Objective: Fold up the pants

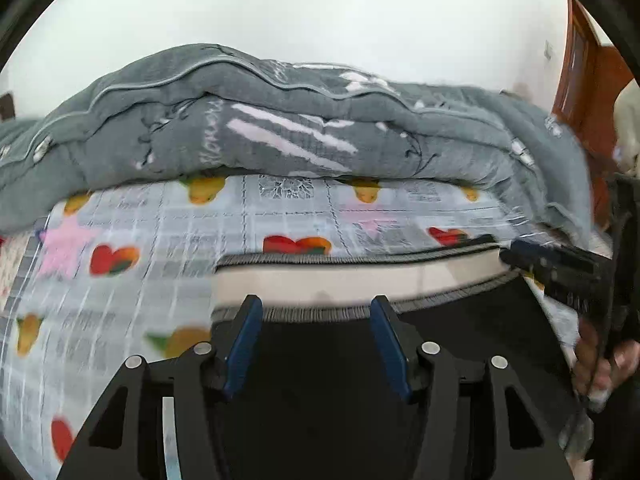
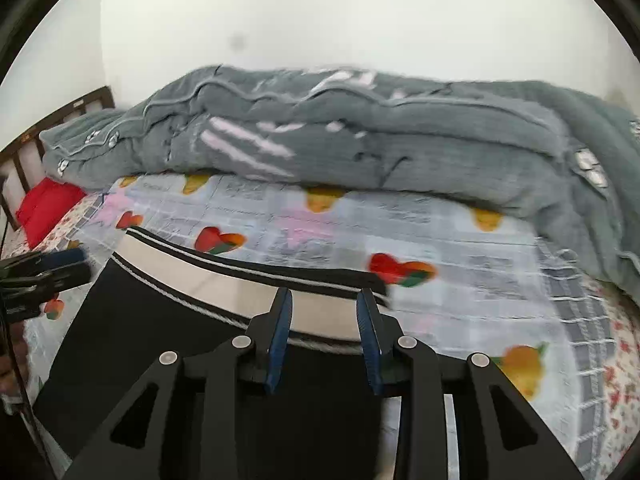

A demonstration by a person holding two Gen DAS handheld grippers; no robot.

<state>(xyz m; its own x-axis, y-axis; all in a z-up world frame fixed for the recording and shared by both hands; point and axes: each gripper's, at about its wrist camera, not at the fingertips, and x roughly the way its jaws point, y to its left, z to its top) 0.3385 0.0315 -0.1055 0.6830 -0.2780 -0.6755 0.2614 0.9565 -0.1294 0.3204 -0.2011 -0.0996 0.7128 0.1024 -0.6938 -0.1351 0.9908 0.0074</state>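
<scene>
A: Pants (image 2: 168, 340), black with a pale striped waistband (image 2: 248, 280), lie flat on the patterned bedsheet (image 2: 480, 280), the waistband toward the grey quilt (image 2: 360, 148) bunched along the far side.

B: And the grippers?

A: Both hover over the black cloth just short of the waistband. The left gripper (image 1: 316, 316) has its jaws about half apart with nothing between them. The right gripper (image 2: 325, 308) is parted more narrowly, also empty; I see no pad pressing on cloth.

B: So which step is this?

A: I'd judge an early one: the garment looks spread out, and no fold shows in the part I can see. The legs are out of view, so I can't tell how they lie.

B: Next move?

A: Probably each gripper needs to drop to an edge, pinch only the pants and not the sheet beneath, then lift together so the cloth carries over evenly.
</scene>
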